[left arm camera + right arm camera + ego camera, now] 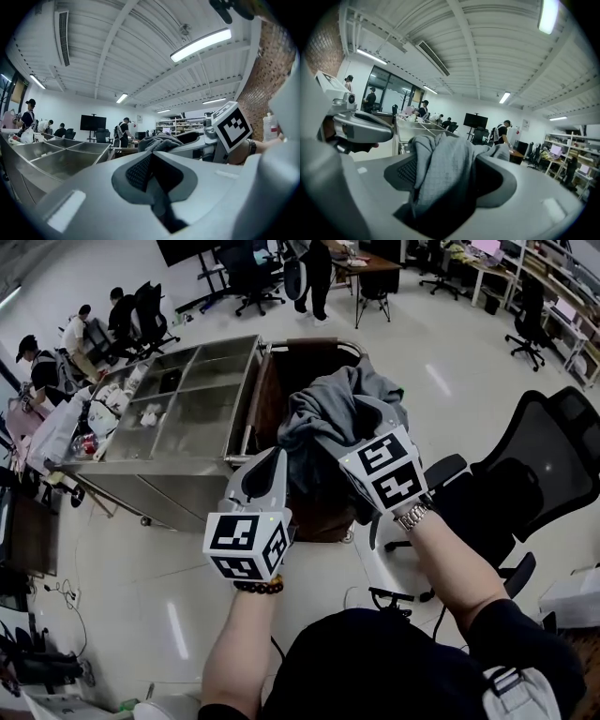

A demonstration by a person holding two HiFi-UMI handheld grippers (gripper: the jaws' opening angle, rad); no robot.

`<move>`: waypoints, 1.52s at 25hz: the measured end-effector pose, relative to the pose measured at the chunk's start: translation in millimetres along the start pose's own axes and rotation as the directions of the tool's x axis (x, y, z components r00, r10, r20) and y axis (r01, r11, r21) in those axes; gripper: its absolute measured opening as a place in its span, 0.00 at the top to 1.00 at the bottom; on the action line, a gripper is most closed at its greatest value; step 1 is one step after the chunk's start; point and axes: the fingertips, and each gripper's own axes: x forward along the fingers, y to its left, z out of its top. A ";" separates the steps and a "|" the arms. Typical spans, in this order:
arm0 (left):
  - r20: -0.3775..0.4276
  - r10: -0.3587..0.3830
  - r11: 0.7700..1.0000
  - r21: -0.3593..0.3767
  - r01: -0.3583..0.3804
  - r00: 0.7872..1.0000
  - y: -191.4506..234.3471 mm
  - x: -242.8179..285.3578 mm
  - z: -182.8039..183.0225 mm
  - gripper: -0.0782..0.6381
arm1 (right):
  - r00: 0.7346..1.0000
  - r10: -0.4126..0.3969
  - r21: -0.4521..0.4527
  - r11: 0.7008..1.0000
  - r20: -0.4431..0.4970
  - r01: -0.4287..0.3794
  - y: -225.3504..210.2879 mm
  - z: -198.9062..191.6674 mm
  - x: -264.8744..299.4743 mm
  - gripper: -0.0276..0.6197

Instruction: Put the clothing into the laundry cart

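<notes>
Here, right claw [364,418] outstretched, pinching grey clothing [323,413] above cart [314,343], left claw [275,457] alongside

R gripper [367,423]: tips are sunk in the grey clothing [328,409], can't see them. Cloth also hides most of the laundry cart [265,390] inside, just past the fingers. Btwn the L gripper [154,173] fingers [93,187] it's too dark to tell what's there. Ppl [75,334] far past the fingers: too small. Office chair [544,456] cut off at the edge.
</notes>
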 end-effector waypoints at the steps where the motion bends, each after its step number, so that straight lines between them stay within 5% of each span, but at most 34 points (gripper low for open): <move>1: 0.003 -0.007 1.000 -0.002 0.007 1.000 -1.1 -4.3 1.6 0.89 | 1.000 -0.009 -0.002 1.000 -0.002 0.009 2.6 2.5 -4.0 0.43; 21: 0.044 -0.117 0.993 -0.007 0.118 0.992 -45.9 -79.6 19.6 0.89 | 0.991 -0.129 0.007 0.992 0.022 0.129 52.4 19.8 -97.4 0.48; 29: 0.069 -0.185 0.983 0.013 0.184 0.980 -71.5 -113.6 47.4 0.89 | 0.982 -0.165 -0.007 0.986 0.089 0.167 92.9 51.4 -145.6 0.70; 38: 0.087 -0.246 0.969 0.027 0.245 0.965 -94.6 -160.6 62.3 0.89 | 0.964 -0.222 -0.033 0.973 0.148 0.229 144.8 63.9 -188.8 0.83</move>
